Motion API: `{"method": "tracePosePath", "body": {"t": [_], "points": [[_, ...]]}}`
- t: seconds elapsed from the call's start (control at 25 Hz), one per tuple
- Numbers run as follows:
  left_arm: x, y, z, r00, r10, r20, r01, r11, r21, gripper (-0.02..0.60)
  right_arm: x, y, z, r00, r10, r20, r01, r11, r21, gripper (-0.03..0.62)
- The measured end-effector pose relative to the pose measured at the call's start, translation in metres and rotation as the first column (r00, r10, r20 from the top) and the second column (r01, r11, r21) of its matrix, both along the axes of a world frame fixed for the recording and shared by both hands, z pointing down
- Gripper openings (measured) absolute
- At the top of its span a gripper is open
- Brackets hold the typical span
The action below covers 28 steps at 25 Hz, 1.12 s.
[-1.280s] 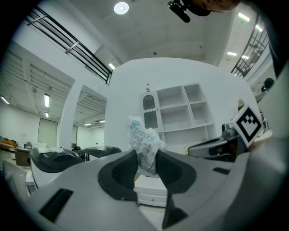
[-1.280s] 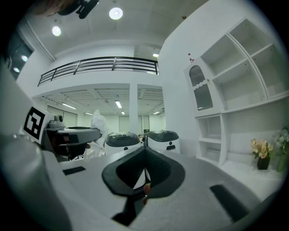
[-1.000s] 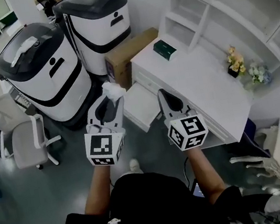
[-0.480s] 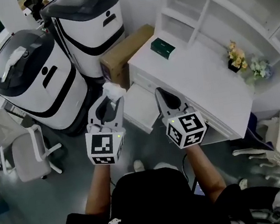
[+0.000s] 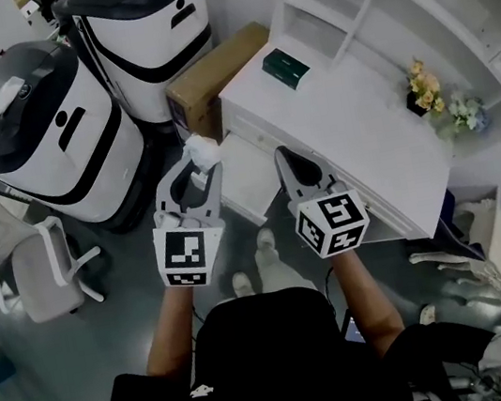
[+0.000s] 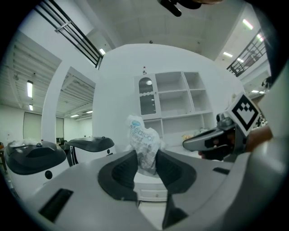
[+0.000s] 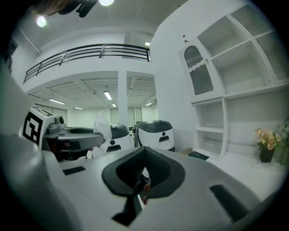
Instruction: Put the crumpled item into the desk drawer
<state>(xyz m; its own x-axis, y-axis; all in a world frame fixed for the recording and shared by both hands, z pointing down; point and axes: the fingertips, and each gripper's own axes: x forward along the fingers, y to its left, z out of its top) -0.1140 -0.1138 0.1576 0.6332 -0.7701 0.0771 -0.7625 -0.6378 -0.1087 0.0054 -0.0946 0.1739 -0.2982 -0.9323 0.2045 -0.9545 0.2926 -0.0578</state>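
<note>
drawer [image 5: 249, 181]: open above | beside: cardboard box [image 5: 211, 76] | behind: desk [image 5: 354, 135]

The left gripper [image 6: 146, 154] grips the crumpled item [image 6: 142, 137].
The item stands upright between the dark jaws; the right gripper [image 6: 211, 140] is beside it, white shelves [image 6: 174, 101] behind.

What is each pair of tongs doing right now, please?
Left tongs: closed on the crumpled wrapper.
Right tongs: closed, empty.
</note>
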Motion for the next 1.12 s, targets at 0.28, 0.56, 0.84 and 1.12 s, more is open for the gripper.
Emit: {"method": "tracePosePath", "body": {"t": [0.28,0.56,0.84,1.12], "points": [[0.020,-0.029,0.020,0.999,0.004,0.033,-0.003,1.000,-0.025,0.112,0.012,-0.035,0.028,1.000,-0.016,0.007,0.016,0.998,-0.055,-0.005],[0.037,-0.061,0.065,0.999,0.001,0.045,0.005,0.992,-0.128,0.112,0.026,-0.068,0.058,0.999,-0.037,0.006,0.038,0.993,-0.109,-0.005],[0.059,-0.086,0.106,0.997,-0.017,0.077,0.030,0.984,-0.175,0.112,0.050,-0.097,0.095,0.998,-0.057,0.005,0.056,0.983,-0.174,-0.005],[0.083,-0.102,0.146,0.996,-0.022,0.088,0.043,0.969,-0.242,0.112,0.069,-0.116,0.136,0.997,-0.072,0.016,0.073,0.970,-0.230,-0.005]]}}
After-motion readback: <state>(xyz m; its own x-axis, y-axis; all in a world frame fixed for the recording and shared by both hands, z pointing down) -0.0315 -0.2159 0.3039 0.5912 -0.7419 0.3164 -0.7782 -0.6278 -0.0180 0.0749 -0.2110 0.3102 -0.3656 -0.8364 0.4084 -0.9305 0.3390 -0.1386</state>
